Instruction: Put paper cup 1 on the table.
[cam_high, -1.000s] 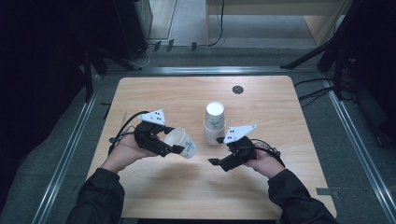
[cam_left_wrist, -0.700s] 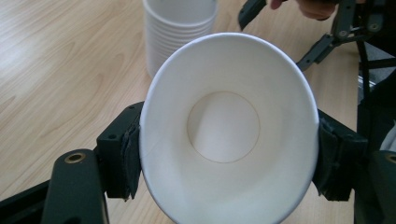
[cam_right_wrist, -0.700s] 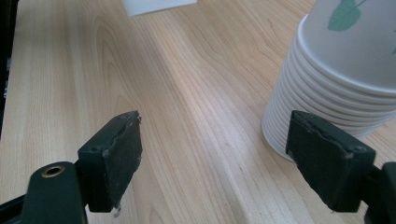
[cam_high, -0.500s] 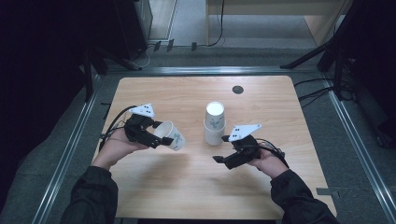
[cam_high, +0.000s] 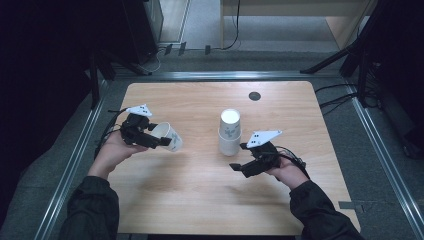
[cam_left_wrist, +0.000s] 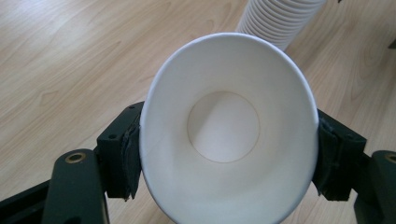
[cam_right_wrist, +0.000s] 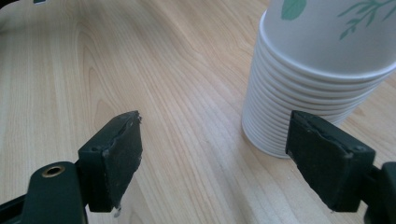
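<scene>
My left tongs are clenched on a single paper cup, pads pressing its rim from both sides, the cup lying tilted with its mouth towards my hand and its axis running rightward (base aimed at the stack). The cup stack stands upside down mid-table. My right tongs are released, nearer the stack, just beside its base.

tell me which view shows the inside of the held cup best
The left gripper view: the paper cup faces the lens, mouth and bottom plain, clamped by the left gripper. The high view shows it small and tilted sideways.
</scene>
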